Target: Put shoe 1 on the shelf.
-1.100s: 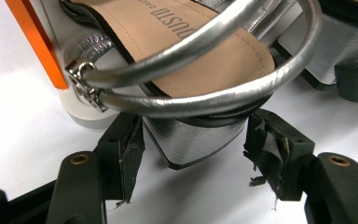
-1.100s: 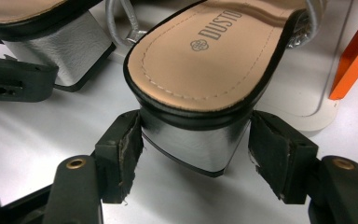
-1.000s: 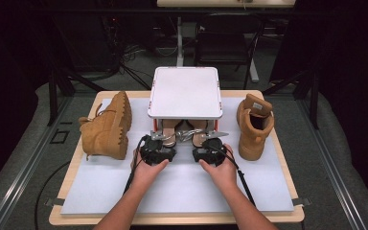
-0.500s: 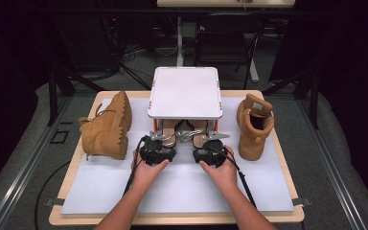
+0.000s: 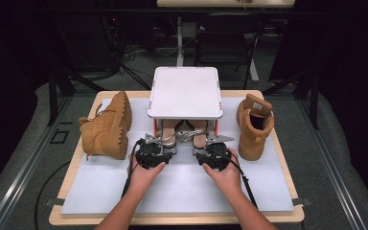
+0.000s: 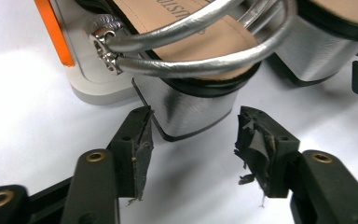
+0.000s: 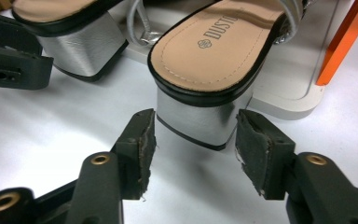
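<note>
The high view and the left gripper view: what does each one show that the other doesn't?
High view alone: two tan suede lace-up boots, one lying on its side at the left and one upright at the right, the flat white top of the small shoe rack, and the person's two hands.

Left gripper view alone: the worn black pads on its open fingers, the small metal buckle on the silver straps, and the block heel's shiny side.

Both: the silver-heeled sandal with a tan insole, the rack's orange post and the white table mat.

sandals point(image 5: 184, 132) under rack point(image 5: 185, 92); boots point(image 5: 106, 127) flanking
</note>
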Tool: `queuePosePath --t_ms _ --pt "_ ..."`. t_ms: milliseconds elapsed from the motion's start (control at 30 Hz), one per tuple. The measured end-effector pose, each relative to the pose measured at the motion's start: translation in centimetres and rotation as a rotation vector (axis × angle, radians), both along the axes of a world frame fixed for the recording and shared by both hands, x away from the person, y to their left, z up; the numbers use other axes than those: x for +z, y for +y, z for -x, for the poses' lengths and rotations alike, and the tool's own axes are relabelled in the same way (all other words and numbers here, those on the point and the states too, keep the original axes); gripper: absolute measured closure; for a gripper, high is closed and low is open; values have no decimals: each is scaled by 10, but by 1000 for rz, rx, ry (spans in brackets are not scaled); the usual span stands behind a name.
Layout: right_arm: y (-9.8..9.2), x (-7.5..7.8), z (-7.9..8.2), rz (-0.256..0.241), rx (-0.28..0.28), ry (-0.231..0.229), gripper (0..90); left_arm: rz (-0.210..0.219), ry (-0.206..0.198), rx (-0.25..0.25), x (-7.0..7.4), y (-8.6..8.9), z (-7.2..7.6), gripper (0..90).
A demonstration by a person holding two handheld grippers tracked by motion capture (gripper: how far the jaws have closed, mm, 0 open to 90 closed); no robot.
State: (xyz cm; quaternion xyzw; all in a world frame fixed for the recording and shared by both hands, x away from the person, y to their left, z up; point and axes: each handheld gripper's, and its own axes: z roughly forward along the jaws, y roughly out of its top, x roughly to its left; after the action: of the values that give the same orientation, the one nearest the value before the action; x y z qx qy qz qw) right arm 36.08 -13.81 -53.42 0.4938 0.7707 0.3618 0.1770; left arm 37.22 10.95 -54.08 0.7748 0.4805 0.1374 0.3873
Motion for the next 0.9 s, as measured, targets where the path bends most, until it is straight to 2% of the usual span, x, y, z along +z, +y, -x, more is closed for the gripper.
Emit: queuePosePath --t_ms 167,267,467,633,900 --pt "-2 2 5 24 3 -9 519 23 -11 5 5 4 5 529" --pt "-3 2 6 19 -1 -13 541 29 -21 8 8 5 7 564" --pt "-4 3 9 21 3 -19 605 22 -40 2 10 4 11 651" --pt "-4 4 11 21 1 -24 724 25 -45 -7 11 2 13 772" --pt "-2 4 11 19 0 -35 896 29 -28 -18 10 -1 13 896"
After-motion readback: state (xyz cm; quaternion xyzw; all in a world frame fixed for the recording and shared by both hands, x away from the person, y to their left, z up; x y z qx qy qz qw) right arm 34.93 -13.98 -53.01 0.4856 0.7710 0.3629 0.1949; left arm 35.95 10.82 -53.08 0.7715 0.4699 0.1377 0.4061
